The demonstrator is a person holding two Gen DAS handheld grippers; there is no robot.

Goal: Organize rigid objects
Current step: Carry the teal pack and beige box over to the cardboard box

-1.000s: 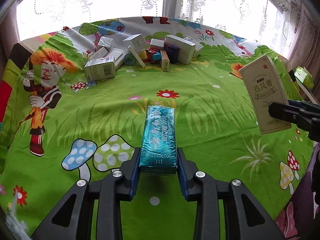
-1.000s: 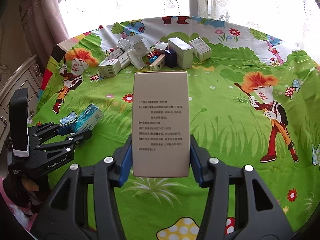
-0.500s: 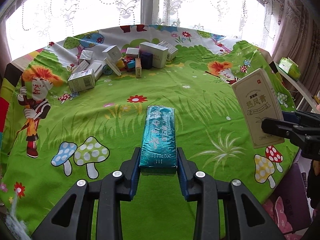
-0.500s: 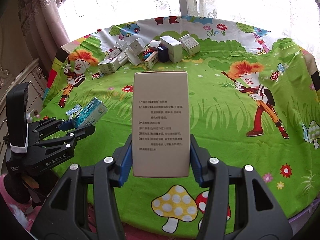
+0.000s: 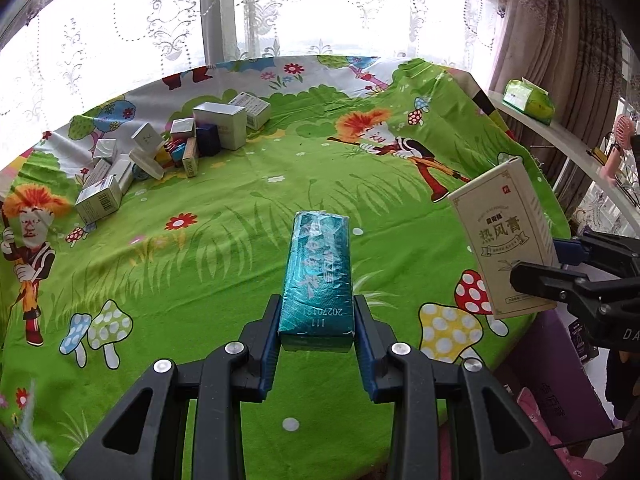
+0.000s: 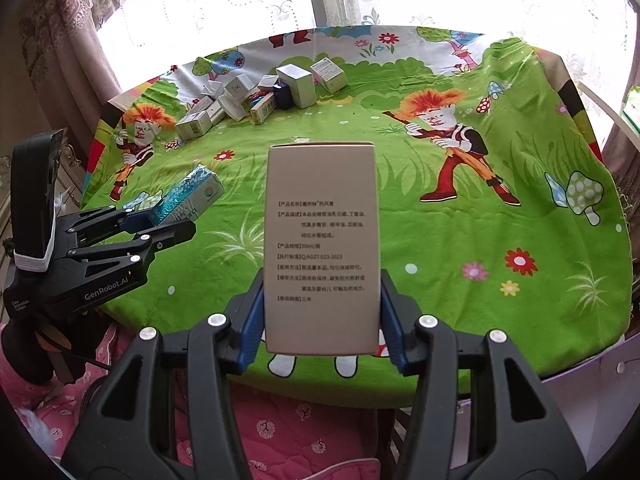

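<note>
My left gripper (image 5: 317, 322) is shut on a long teal box (image 5: 319, 276), held above the near part of the table. The right wrist view shows that same teal box (image 6: 192, 196) in the left gripper (image 6: 170, 222) at the left. My right gripper (image 6: 322, 316) is shut on a tall beige carton (image 6: 322, 244) with printed text, held over the table's front edge. In the left wrist view the beige carton (image 5: 506, 236) hangs at the right in the right gripper (image 5: 548, 262). A pile of small boxes (image 5: 172, 152) lies at the far left of the table.
A bright cartoon cloth (image 5: 248, 216) covers the table; its front edge (image 6: 440, 380) drops off near me. A white shelf (image 5: 560, 140) with a green packet (image 5: 528, 98) runs along the right. Curtained windows stand behind. Pink padded fabric (image 6: 280, 432) lies below the table edge.
Both grippers have drawn back toward the near edge with their boxes, swinging right, so the box pile looks smaller and further left. Neither grip has changed.
</note>
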